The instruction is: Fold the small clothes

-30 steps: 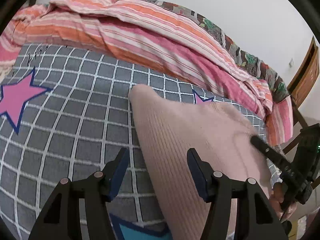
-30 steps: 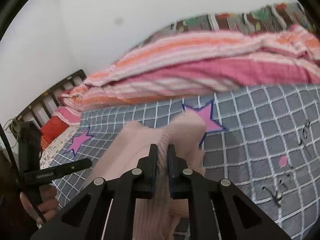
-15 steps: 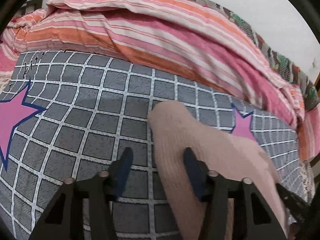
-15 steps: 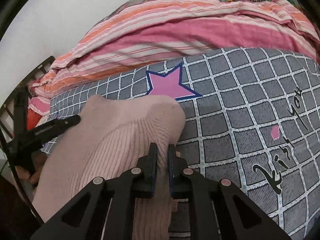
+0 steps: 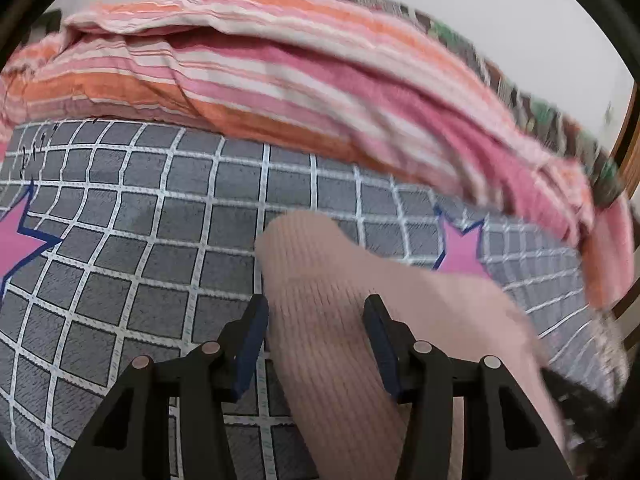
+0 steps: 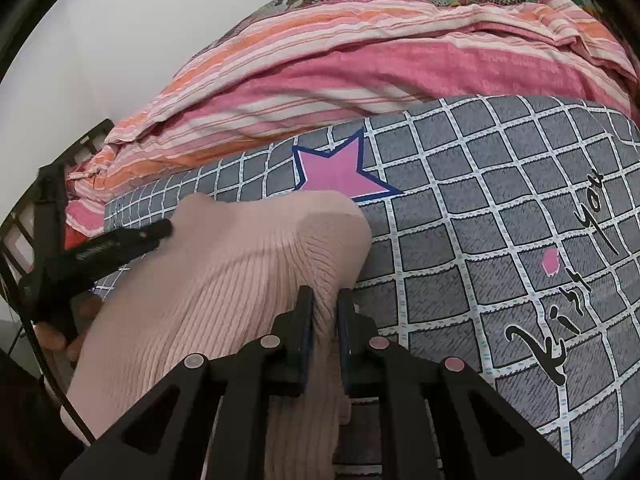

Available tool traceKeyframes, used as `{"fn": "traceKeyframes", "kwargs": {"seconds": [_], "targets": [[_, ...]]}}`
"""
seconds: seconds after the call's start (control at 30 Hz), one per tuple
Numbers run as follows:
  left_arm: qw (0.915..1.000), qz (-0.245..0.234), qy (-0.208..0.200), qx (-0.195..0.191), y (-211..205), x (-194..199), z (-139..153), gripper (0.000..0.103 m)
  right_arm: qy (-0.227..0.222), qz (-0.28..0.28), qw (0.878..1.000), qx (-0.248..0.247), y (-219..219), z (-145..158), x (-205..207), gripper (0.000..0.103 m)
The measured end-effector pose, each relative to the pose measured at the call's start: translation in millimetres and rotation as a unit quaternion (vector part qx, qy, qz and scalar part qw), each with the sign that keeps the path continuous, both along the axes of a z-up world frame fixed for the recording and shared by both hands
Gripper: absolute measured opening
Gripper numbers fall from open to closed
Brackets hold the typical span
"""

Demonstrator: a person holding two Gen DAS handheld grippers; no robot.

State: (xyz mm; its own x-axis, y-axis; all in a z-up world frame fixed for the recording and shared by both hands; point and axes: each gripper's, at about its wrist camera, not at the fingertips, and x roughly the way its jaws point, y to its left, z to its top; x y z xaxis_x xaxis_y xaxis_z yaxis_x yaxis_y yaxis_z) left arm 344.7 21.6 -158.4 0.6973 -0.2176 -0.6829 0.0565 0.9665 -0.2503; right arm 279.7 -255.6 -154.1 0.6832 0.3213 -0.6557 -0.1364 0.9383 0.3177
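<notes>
both grippers lower w/ garment

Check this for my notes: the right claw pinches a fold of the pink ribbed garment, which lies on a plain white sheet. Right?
Not quite. The right claw does pinch a fold of the pink ribbed garment, but the sheet is not plain white: it is grey with a white grid, pink stars and black lettering, as the right wrist view shows.
</notes>
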Motion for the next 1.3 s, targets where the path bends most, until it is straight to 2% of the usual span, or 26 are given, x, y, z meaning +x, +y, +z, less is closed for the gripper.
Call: {"fn": "traceKeyframes", "kwargs": {"seconds": [0.07, 0.27, 0.43, 0.5, 0.53, 0.67, 0.77, 0.9, 1.13, 1.3], "targets": [[0.9998, 0.004, 0.012, 0.014, -2, -2, -3, 0.048, 0.0, -0.002, 1.0, -0.001, -1, 0, 0, 0.012], [0.9999, -0.005, 0.014, -0.006, 1, -14, -2, 0.048, 0.006, -0.011, 1.0, 0.008, -10, 1, -2, 0.027], [0.9995, -0.02, 0.012, -0.019, 1, -31, 0, 0.051, 0.004, -0.004, 1.0, 0.01, -10, 1, -5, 0.028], [0.9993, -0.024, 0.007, -0.027, 2, -37, 1, 0.051, 0.001, 0.004, 1.0, 0.011, -8, 1, -5, 0.02], [0.9992, -0.026, 0.005, -0.029, 2, -41, 2, 0.051, -0.001, 0.014, 1.0, 0.012, -6, 1, -6, 0.01], [0.999, -0.033, -0.014, -0.026, 1, -61, 8, 0.051, -0.034, 0.014, 0.999, -0.002, -3, 10, -14, 0.009], [0.9978, -0.047, -0.024, -0.041, 2, -76, 13, 0.053, -0.038, 0.008, 0.999, 0.015, -11, 15, -20, 0.008], [0.9965, -0.064, -0.032, -0.044, 1, -92, 16, 0.054, 0.001, -0.001, 1.0, -0.021, -2, 1, -13, 0.008], [0.9946, -0.092, -0.038, -0.028, -11, -119, 21, 0.055, -0.024, -0.016, 1.0, -0.003, -13, 10, -36, 0.019], [0.9935, -0.106, -0.037, -0.019, -16, -142, 18, 0.06, -0.034, -0.007, 0.999, 0.001, -12, 13, -54, 0.019]]}}
